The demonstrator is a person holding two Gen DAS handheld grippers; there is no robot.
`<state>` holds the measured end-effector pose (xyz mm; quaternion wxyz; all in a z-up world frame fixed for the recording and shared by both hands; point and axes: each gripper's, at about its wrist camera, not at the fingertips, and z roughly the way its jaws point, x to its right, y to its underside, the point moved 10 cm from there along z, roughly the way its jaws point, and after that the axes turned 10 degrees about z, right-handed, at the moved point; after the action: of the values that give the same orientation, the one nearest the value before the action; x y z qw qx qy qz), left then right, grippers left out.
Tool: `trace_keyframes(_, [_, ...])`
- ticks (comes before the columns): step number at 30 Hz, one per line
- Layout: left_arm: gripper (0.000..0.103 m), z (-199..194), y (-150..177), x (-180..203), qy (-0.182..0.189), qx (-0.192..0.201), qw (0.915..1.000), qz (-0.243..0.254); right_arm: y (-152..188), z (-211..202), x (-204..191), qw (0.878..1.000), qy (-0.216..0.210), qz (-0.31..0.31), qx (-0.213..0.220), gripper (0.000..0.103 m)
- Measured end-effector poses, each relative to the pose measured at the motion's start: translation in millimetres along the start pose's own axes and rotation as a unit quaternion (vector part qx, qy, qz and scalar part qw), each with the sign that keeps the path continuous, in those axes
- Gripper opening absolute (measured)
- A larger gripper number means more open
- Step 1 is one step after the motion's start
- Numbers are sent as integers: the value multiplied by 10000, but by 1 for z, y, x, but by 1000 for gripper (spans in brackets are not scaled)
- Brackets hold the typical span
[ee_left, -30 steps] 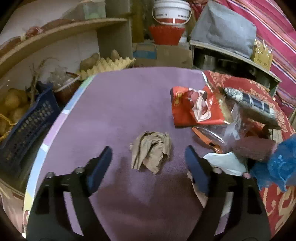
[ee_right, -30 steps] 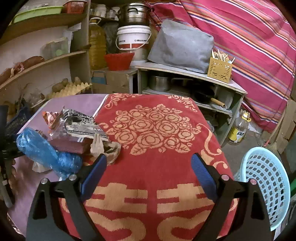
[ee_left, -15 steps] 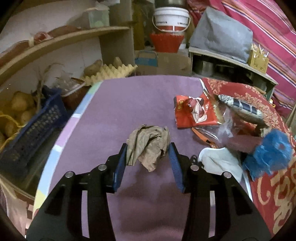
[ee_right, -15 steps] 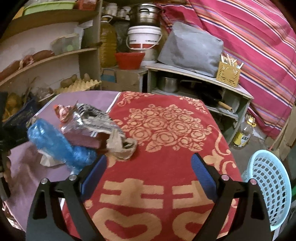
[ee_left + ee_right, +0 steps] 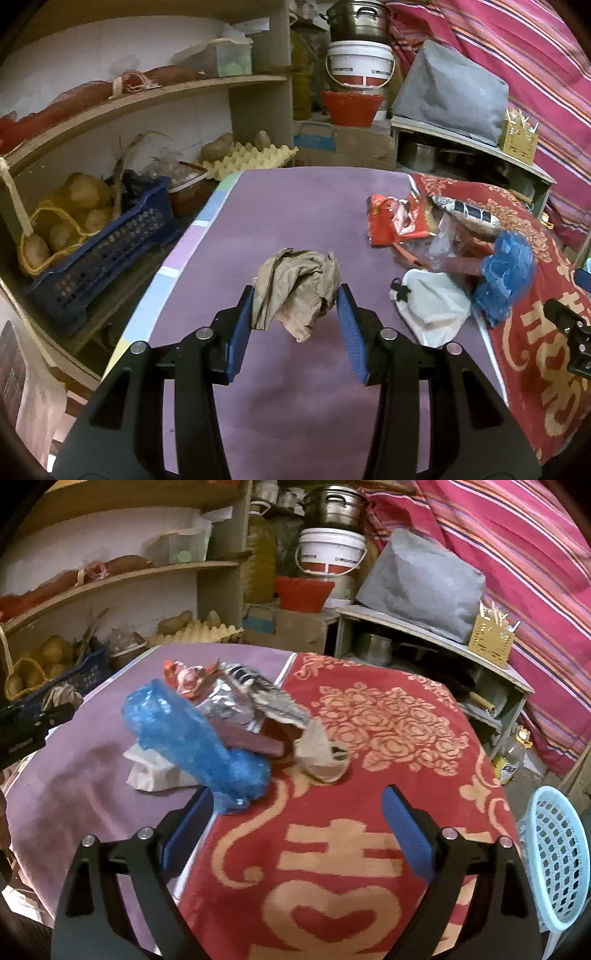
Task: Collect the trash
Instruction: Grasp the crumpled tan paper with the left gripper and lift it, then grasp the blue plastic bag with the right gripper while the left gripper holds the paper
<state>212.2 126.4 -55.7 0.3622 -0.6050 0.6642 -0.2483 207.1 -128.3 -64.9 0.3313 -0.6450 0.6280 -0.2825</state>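
Note:
My left gripper (image 5: pixel 295 306) is shut on a crumpled brown paper wad (image 5: pixel 297 291) and holds it a little above the purple table cover (image 5: pixel 295 206). More trash lies to its right: a red snack wrapper (image 5: pixel 397 221), a white bag (image 5: pixel 432 306) and a crumpled blue plastic bag (image 5: pixel 506 273). My right gripper (image 5: pixel 297 816) is open and empty over the red patterned cloth (image 5: pixel 388 731), with the blue plastic bag (image 5: pixel 195 746) just ahead of its left finger. A beige paper scrap (image 5: pixel 321 757) and a silver wrapper (image 5: pixel 266 698) lie beyond. A light blue basket (image 5: pixel 557 860) stands at the right.
Shelves with a dark blue crate of potatoes (image 5: pixel 96 247) and an egg tray (image 5: pixel 251 155) run along the left. A low shelf with a grey bag (image 5: pixel 450 96), a white bucket (image 5: pixel 360 66) and a red bowl (image 5: pixel 351 107) stands behind the table.
My left gripper closed on the brown paper wad and lifted it off the table. My right gripper moved left toward the blue plastic bag and stayed open.

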Motion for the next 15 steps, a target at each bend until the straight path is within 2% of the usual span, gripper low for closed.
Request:
trace_keyframes(6, [44,2,11,-15,-152,-52,9999,-35,5,5,-10,9999,61,-104,-51,90])
trace_keyframes(15, [44,-2,9,-24,-237,50,9997,-99,3,14,-21,9998,58,-168,-86,90])
